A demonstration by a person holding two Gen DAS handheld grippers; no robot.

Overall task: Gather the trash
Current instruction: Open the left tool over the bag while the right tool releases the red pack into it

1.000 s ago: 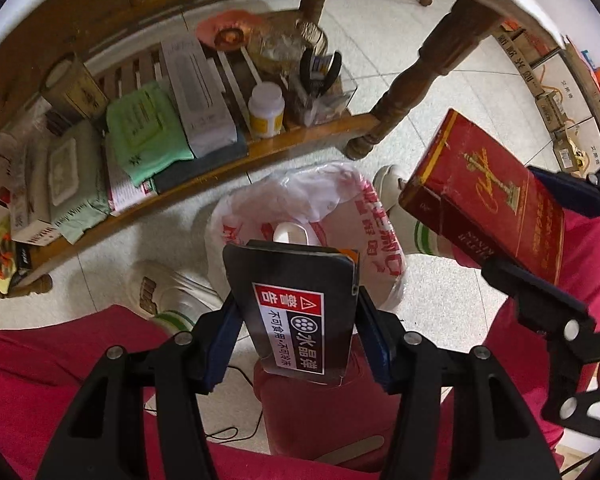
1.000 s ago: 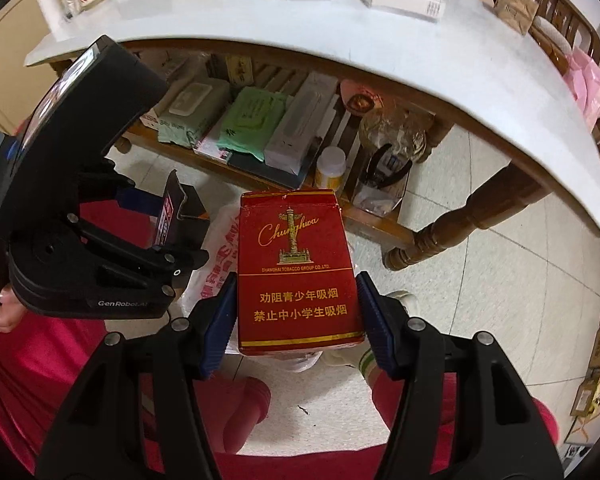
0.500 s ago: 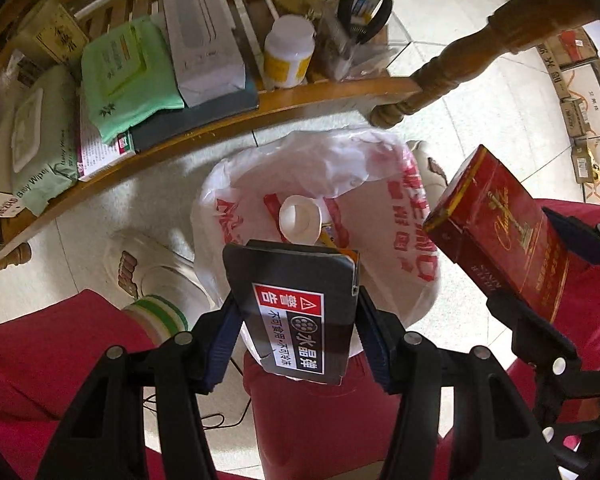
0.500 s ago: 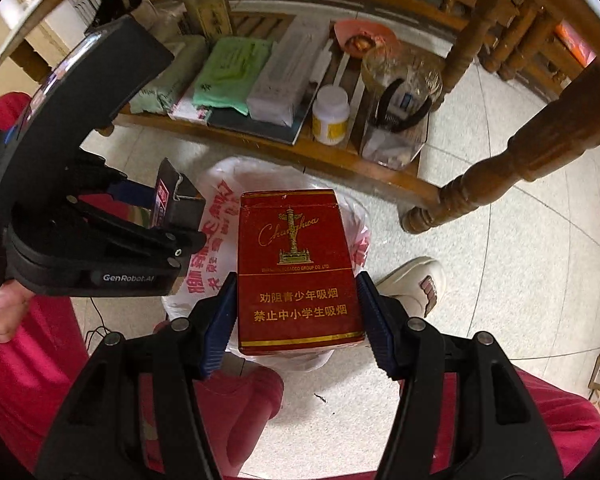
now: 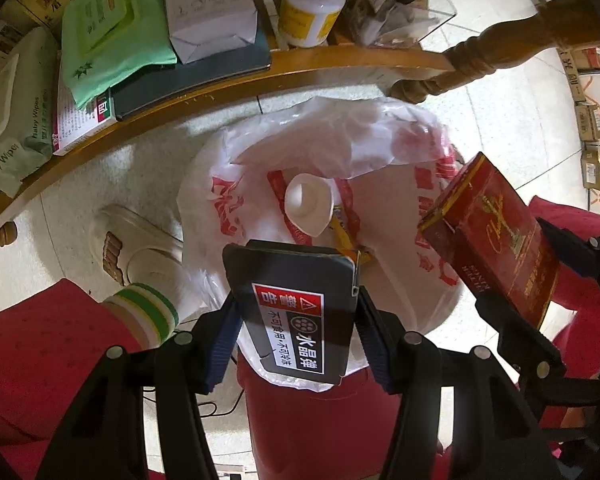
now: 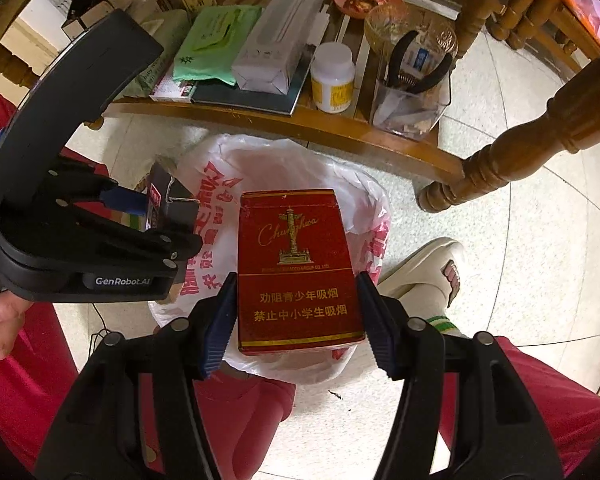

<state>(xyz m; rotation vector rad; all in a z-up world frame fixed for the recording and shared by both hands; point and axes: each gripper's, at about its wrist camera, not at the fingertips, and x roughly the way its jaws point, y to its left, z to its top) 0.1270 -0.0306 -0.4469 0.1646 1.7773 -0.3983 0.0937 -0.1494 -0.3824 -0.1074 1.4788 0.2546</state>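
Note:
My left gripper (image 5: 294, 344) is shut on a black box (image 5: 292, 300) with a red and white warning label, held over a red bin lined with a white plastic bag (image 5: 260, 168) printed in red. Inside the bag lie a white cup (image 5: 308, 202) and a yellow wrapper (image 5: 346, 236). My right gripper (image 6: 296, 322) is shut on a red cigarette pack (image 6: 296, 264) above the same bag (image 6: 268, 160). In the left wrist view that pack (image 5: 496, 240) hangs at the bag's right rim. The left gripper with the black box (image 6: 168, 204) shows at the left of the right wrist view.
A low wooden shelf (image 5: 228, 84) behind the bin carries wipes packs, a white carton, a white bottle (image 5: 312, 8) and a clear tub with pliers (image 6: 412, 80). A turned table leg (image 6: 500, 164) stands right. A person's red trousers and white shoes (image 6: 424, 264) flank the bin.
Both grippers have come down toward the bin with their boxes still held. The bag's mouth has grown larger in both views and the shelf has slid toward the top.

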